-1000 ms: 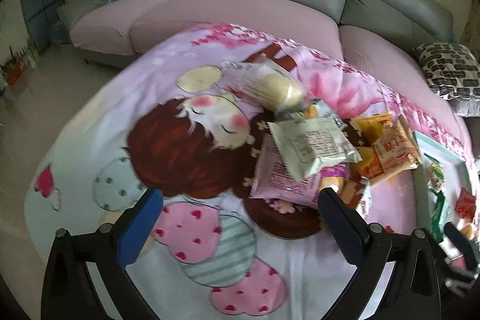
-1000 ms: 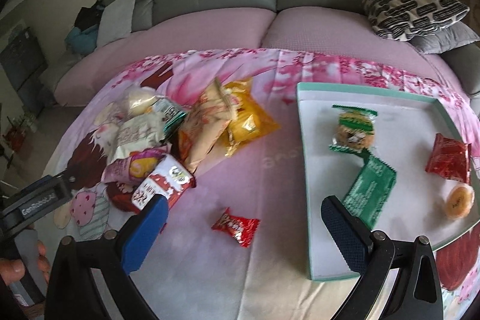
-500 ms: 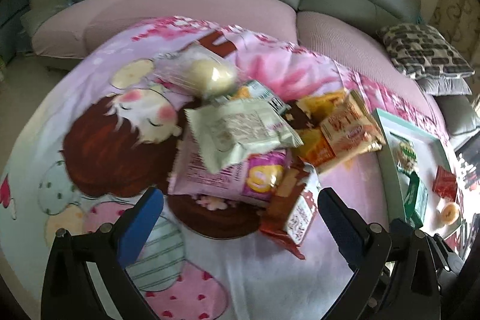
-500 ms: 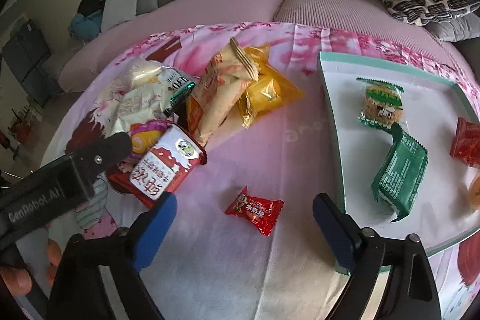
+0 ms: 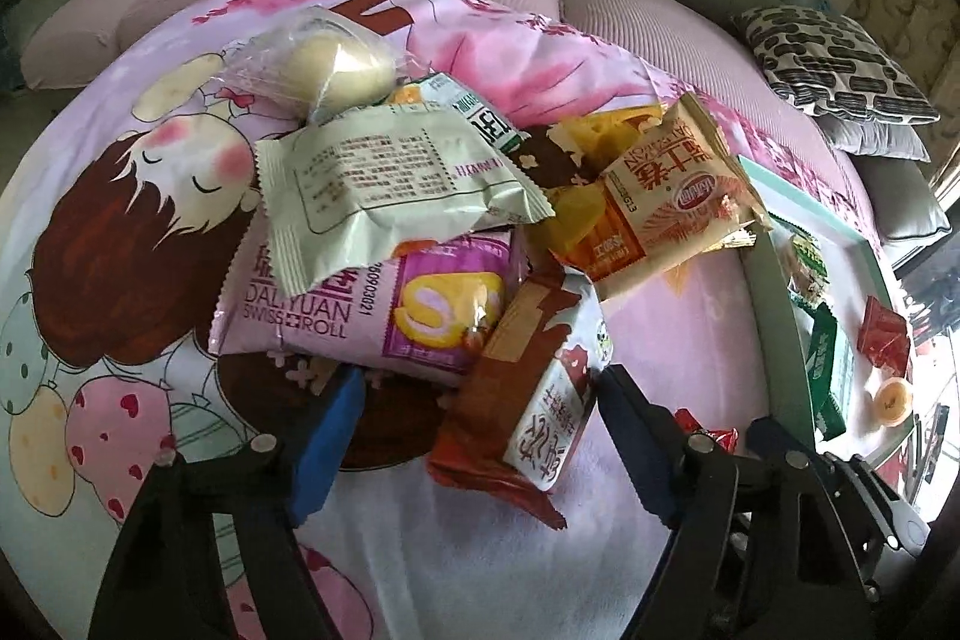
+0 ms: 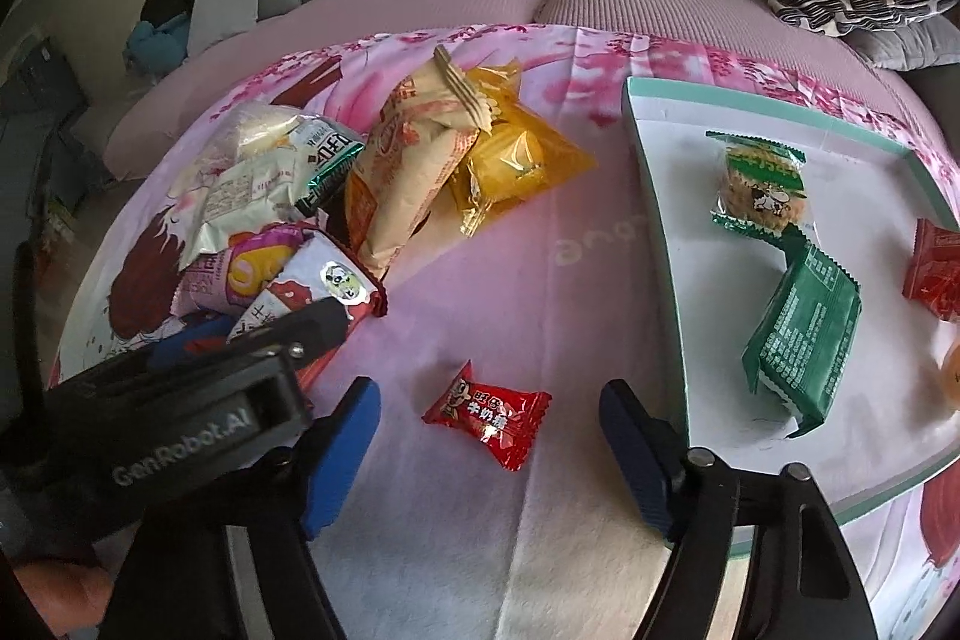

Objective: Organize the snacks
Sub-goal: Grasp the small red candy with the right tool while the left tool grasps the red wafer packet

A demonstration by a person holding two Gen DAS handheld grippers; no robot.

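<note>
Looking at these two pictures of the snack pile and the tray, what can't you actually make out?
- Snack under the pale green packet, left view: mostly covered, only its green-and-white corner shows.
- Round orange snack on the tray, right view: cut off by the frame edge.
- Small red candy, left view: mostly hidden behind the left gripper.
- Pale green packet's print: too small to read.

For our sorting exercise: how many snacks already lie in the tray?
4: a rice cake at the back, a green packet in front of it, a red packet and an orange sweet at the right. The frame edge may hide more.
</note>
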